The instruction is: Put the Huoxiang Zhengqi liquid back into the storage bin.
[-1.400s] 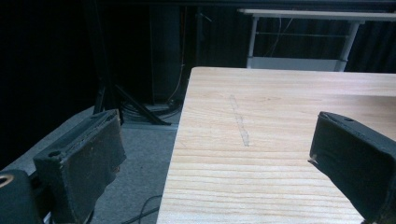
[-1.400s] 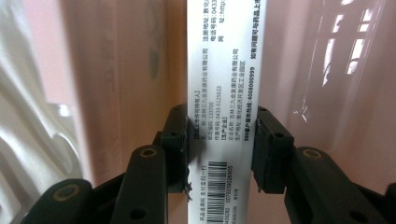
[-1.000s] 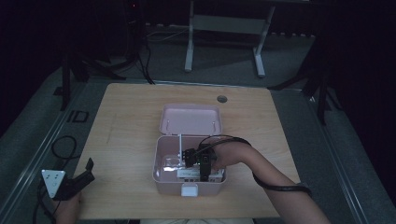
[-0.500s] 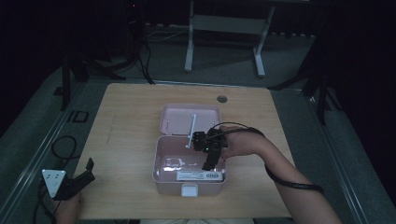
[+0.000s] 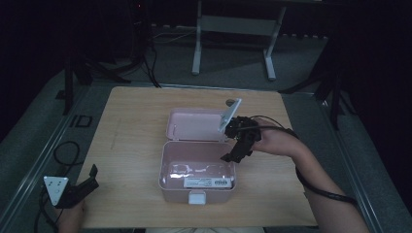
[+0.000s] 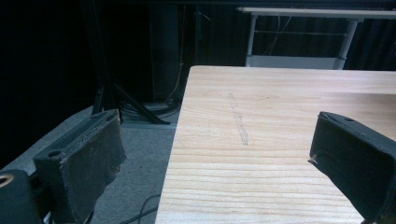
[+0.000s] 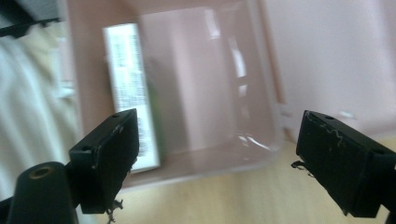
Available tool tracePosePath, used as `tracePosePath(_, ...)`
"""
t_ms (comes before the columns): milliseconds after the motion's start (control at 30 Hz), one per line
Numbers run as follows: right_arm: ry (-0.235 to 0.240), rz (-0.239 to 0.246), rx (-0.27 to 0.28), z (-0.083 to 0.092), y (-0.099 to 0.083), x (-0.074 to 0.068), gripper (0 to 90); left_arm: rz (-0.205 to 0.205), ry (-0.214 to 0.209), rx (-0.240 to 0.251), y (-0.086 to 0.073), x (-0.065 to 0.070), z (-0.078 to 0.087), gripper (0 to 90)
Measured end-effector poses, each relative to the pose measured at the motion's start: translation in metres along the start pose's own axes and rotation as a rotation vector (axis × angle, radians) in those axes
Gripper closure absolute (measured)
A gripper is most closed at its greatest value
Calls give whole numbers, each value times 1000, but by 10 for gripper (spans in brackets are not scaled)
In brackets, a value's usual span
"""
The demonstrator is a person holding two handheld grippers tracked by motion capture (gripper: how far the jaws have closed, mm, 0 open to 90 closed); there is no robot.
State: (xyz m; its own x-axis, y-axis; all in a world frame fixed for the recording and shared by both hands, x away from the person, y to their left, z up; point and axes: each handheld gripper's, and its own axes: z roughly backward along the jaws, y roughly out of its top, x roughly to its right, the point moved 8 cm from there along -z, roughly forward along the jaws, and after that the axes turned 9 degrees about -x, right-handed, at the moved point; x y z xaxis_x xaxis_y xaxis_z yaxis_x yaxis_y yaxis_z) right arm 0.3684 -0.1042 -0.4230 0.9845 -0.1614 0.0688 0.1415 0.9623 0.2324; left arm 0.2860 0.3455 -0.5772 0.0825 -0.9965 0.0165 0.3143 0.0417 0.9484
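Note:
A pink box [image 5: 167,165] stands open on the wooden table [image 5: 131,121], its lid [image 5: 194,124] lying flat behind it. A white labelled packet [image 5: 206,182] lies inside along the front wall, and it also appears in the right gripper view [image 7: 128,84]. My right gripper [image 5: 232,154] hangs above the box's right rim, pointing down. Its jaws [image 7: 217,123] have just been opening and stand wide apart with nothing between them. My left gripper [image 5: 92,177] rests off the table's front left corner, open and holding nothing [image 6: 219,126].
A small dark round spot [image 5: 229,102] sits near the table's far edge. A faint streak [image 6: 238,121] marks the wood on the left. Cables [image 5: 63,150] lie on the floor to the left, and a desk frame [image 5: 233,29] stands behind.
My right gripper has lifted out of the box and drawn back to its right rim, opening its jaws. The packet stays inside. The left gripper has not moved.

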Motion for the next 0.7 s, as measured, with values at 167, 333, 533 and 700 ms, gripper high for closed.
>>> tracePosePath(167,-60,-58,23,-5,-22,20,125,-6,1,-4,0,0,0,33)
tracePosePath(333,-94,-149,21,-25,-46,40,126,-3,1,-3,0,0,0,33)
tracePosePath(533,-78,-228,9,-57,-71,53,125,-5,0,-4,0,0,0,33)
tracePosePath(700,-129,-308,71,-80,-81,65,124,-5,3,-3,0,0,0,33)
